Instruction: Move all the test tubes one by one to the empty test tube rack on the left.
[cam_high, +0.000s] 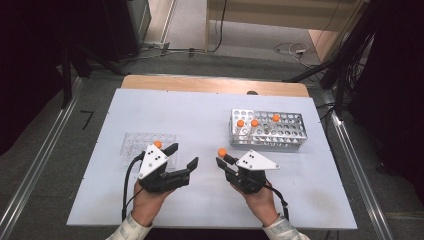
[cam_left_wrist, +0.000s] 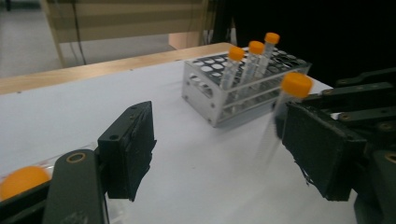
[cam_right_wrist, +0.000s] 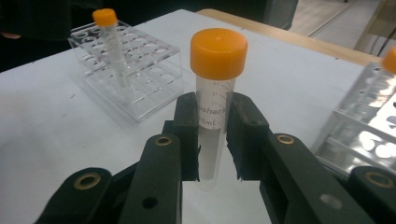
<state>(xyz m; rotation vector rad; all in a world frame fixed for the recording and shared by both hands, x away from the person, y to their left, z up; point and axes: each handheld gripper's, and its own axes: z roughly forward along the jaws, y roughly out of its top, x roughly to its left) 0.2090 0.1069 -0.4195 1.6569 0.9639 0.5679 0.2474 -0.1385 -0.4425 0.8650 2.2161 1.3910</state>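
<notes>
**High view: one capped tube clamped in the right gripper, left gripper spread apart**

High view is showing a white table (cam_high: 210, 125) with two hands coming in from the bottom edge. At the left, a clear plastic rack (cam_high: 142, 144) is lying on the table with one orange-capped tube (cam_high: 157, 144) standing in it. Just in front of that rack, the left hand (cam_high: 147, 202) is holding the left gripper (cam_high: 182, 156), whose jaws are standing wide apart with nothing between them. In the left gripper view the same two jaws are framing bare table, and the orange cap of the clear rack's tube is peeking in at the lower left corner.

Moving right, the right hand (cam_high: 260, 202) is holding the right gripper (cam_high: 222, 161) near the middle of the table. Its jaws are pressing in on a clear tube with an orange cap (cam_high: 222, 151). The right gripper view is showing this closely: the tube is standing upright between the two black pads, gripped around its upper body, with the cap rising above them and printed markings facing the camera. The tube is sitting between the two racks, apart from both.

Farther right and toward the back, a metal rack (cam_high: 280, 137) is resting on the table, carrying three orange-capped tubes (cam_high: 254, 123) in its left half. A wooden strip (cam_high: 215, 84) is running along the table's far edge.
</notes>
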